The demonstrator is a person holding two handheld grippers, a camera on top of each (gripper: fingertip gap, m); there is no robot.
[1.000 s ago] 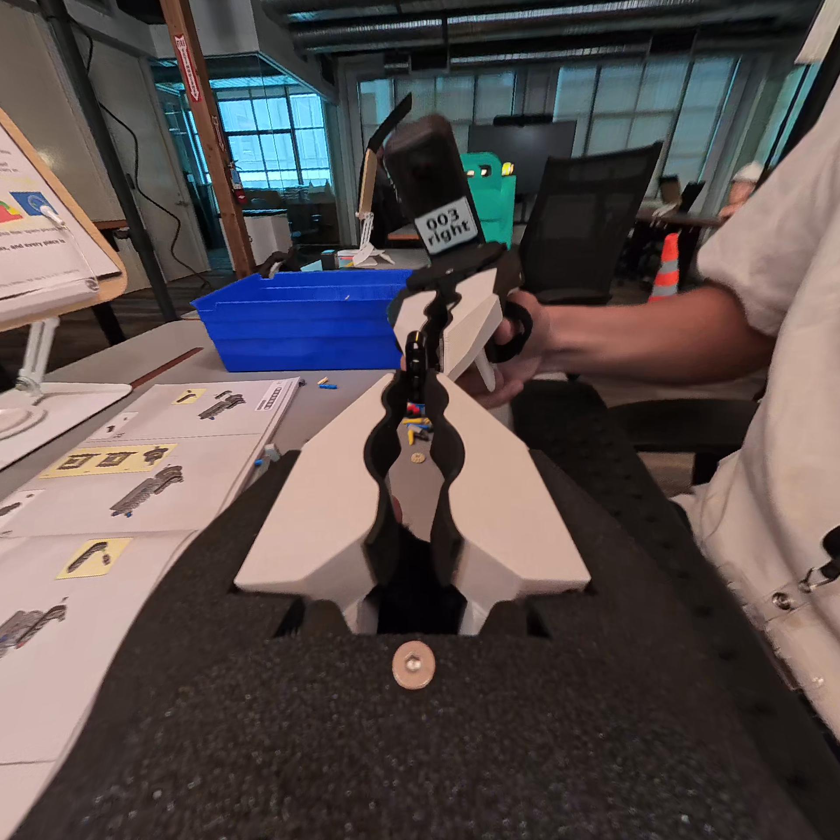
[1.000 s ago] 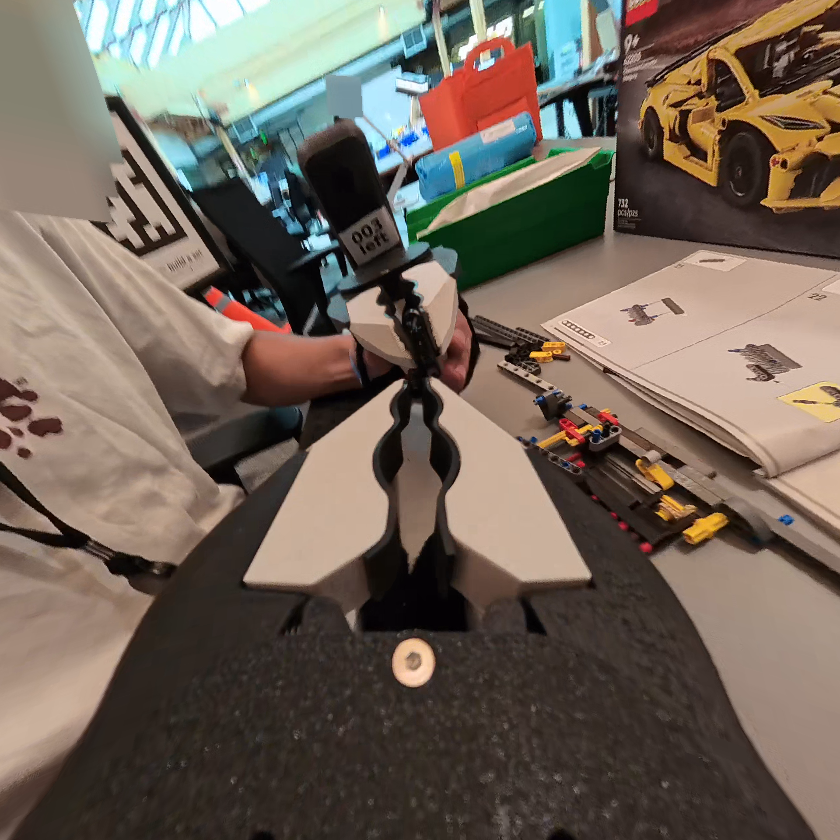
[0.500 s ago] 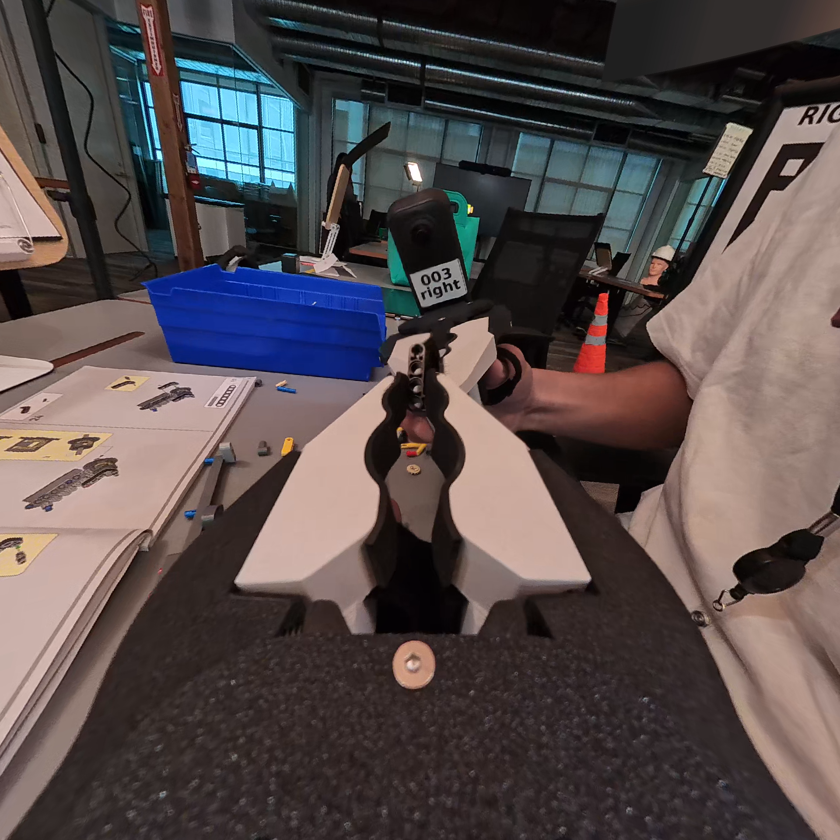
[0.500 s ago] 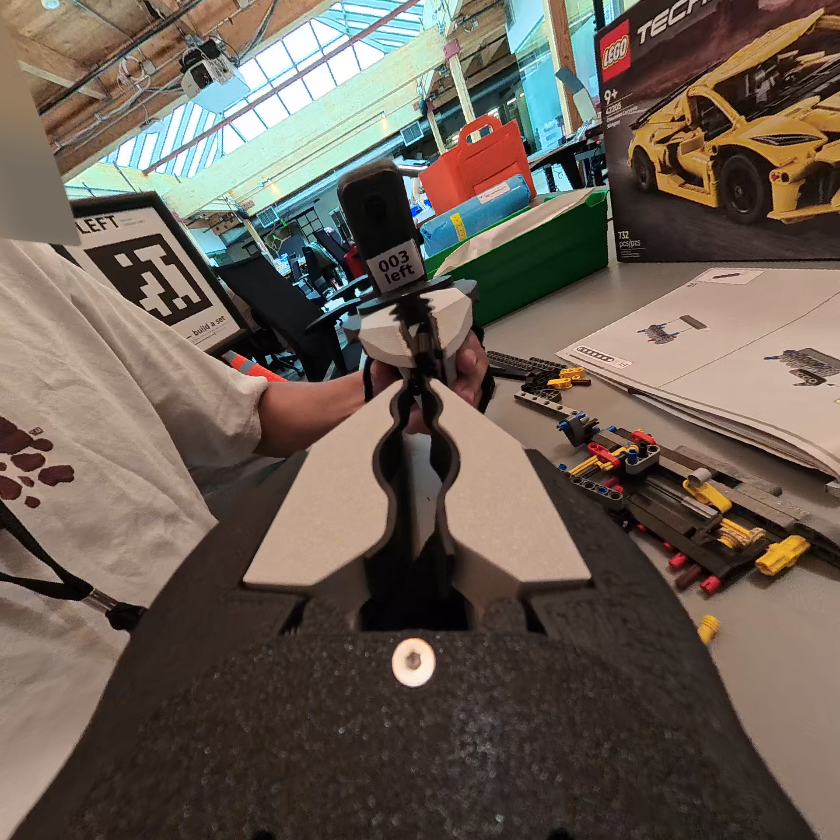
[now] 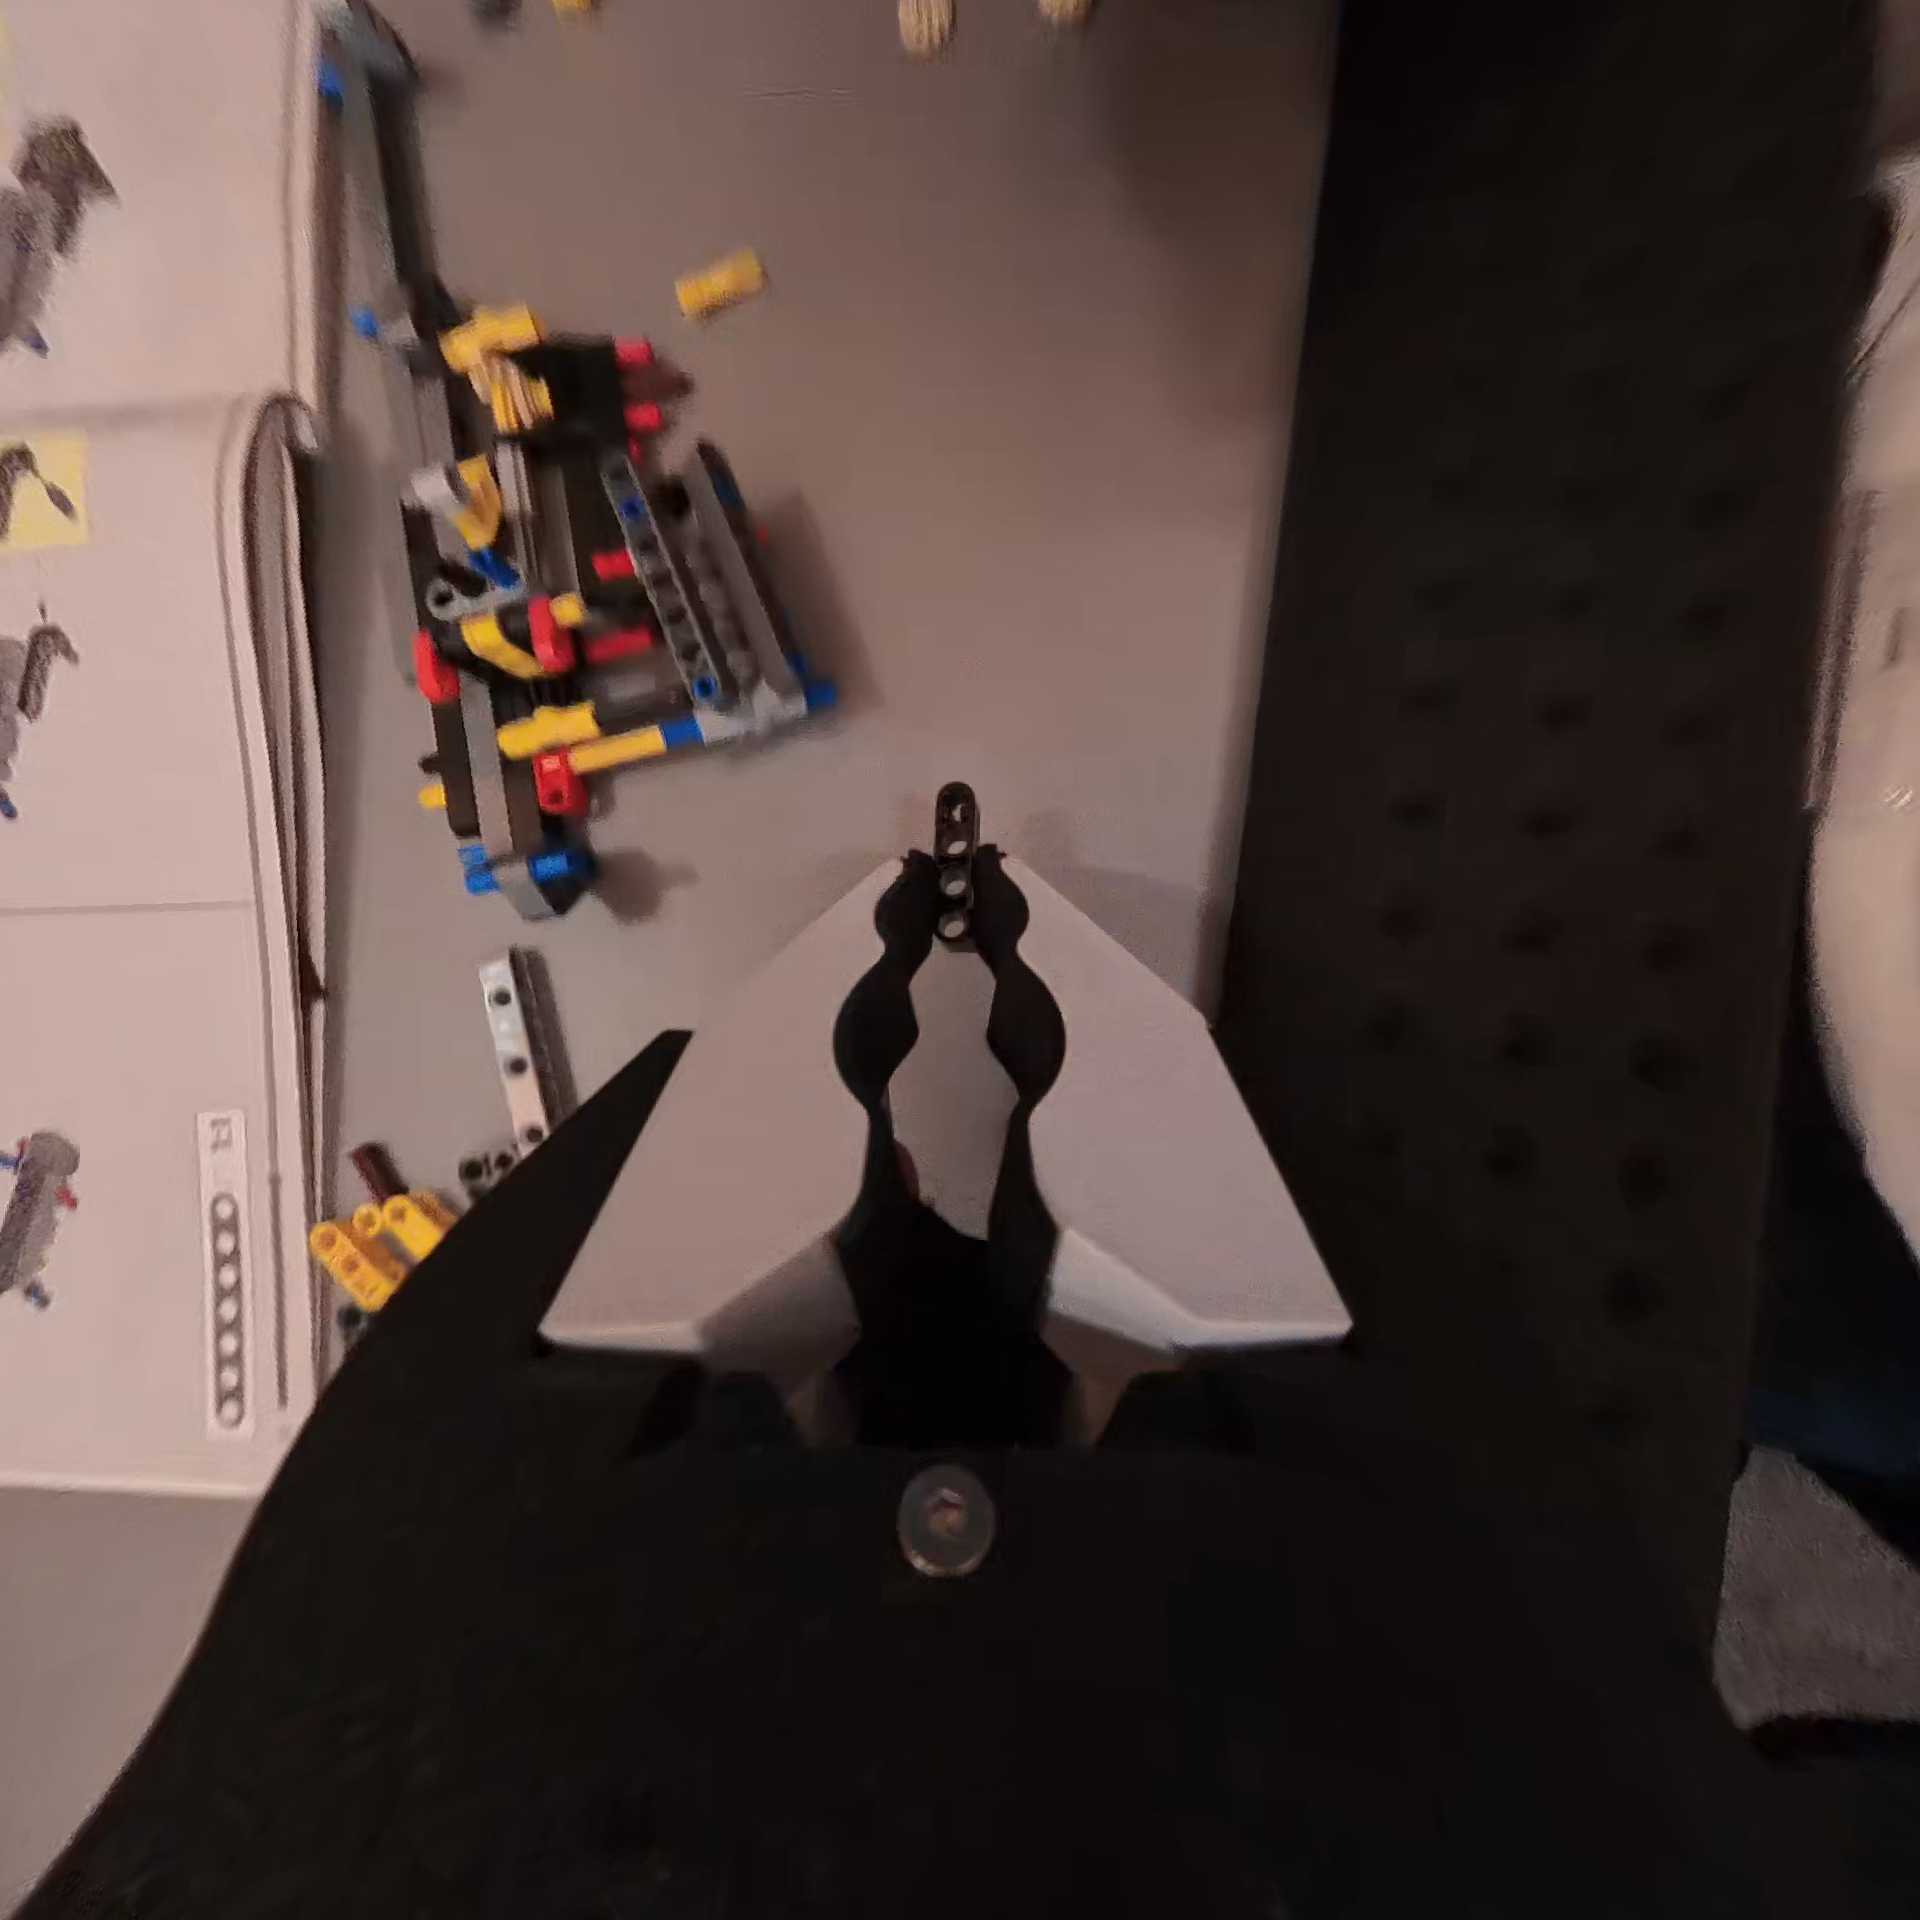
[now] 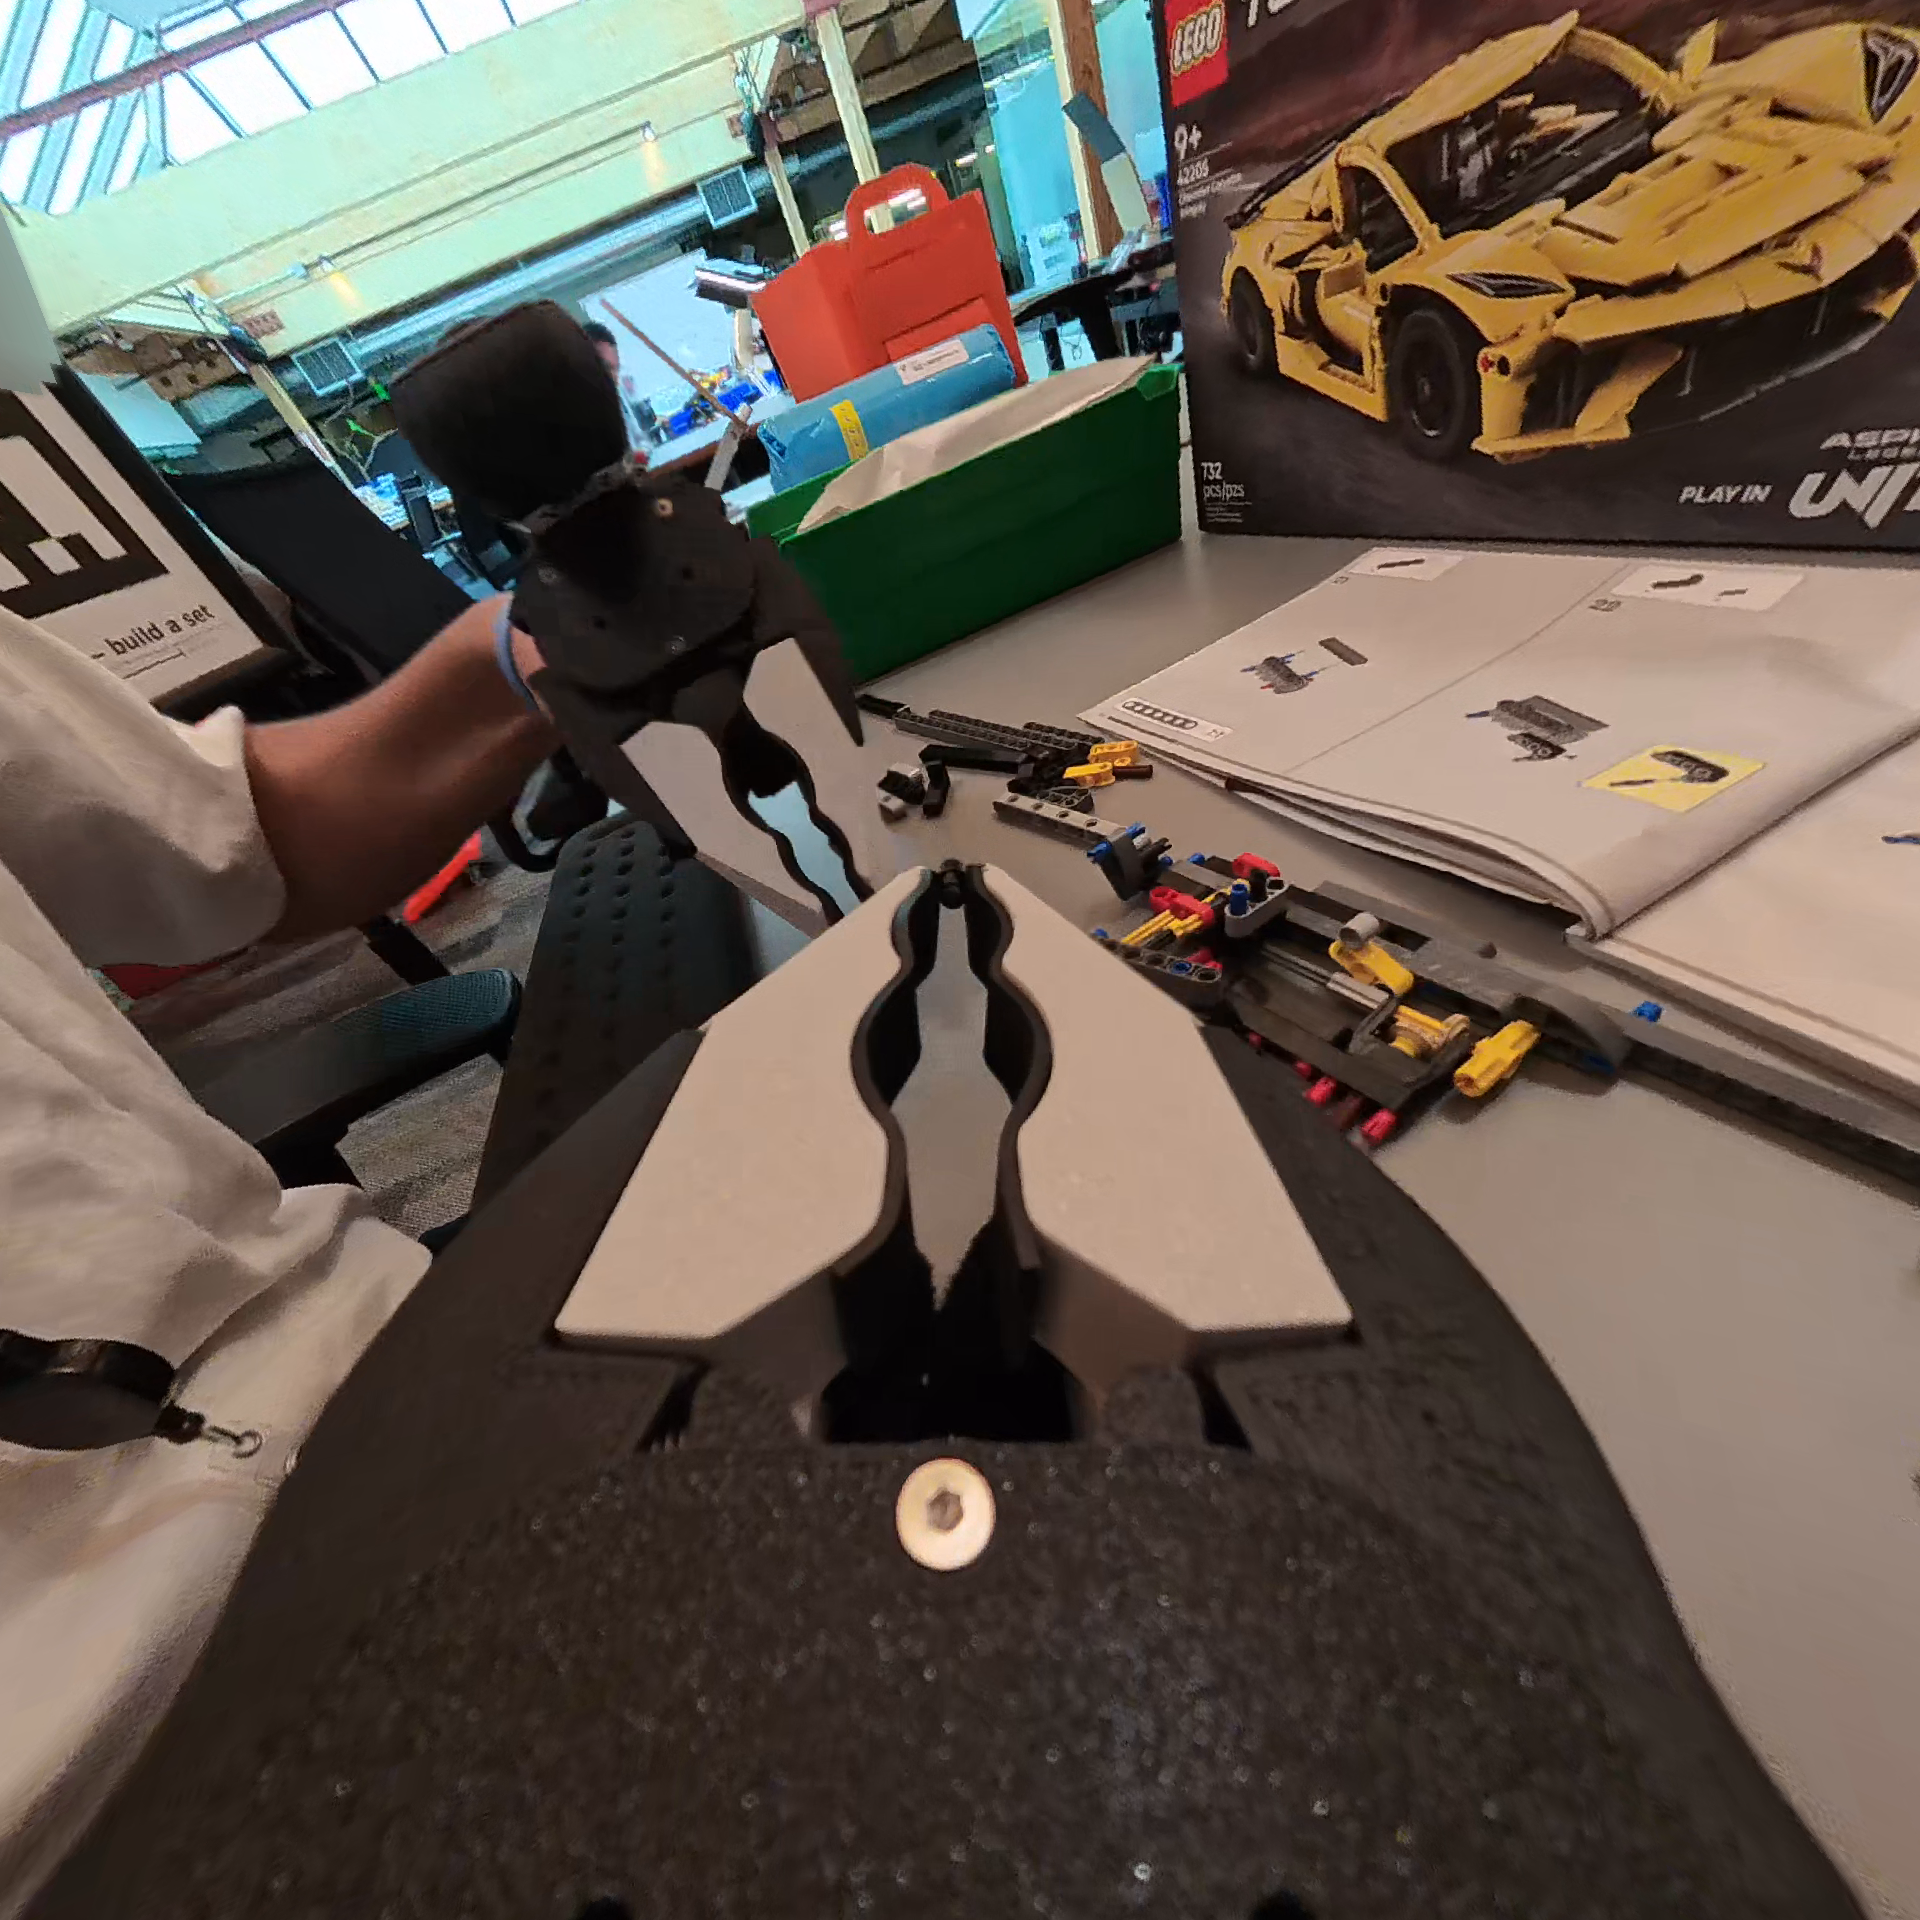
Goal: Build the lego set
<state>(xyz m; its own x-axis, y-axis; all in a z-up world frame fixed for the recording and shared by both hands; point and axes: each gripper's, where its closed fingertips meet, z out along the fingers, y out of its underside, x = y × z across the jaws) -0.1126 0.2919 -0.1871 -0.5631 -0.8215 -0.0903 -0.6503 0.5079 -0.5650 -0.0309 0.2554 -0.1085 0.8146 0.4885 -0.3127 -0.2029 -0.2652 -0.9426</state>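
since half a second ago the left gripper [image 5: 954, 868] has swung down over the grey table [image 5: 1039, 416], pinching a short black holed lego beam [image 5: 955, 862] beside the half-built lego chassis [image 5: 582, 613]; the right gripper [image 6: 951, 883] is nearly closed on a small dark piece [image 6: 950, 885].

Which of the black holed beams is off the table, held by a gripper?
The short black beam pinched upright at the left gripper tip. The other long black beams lie flat on the table by the instruction booklet.

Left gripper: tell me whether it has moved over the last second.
Yes. The left gripper, shut on a black beam, has tipped from facing the blue bin to pointing down at the table.
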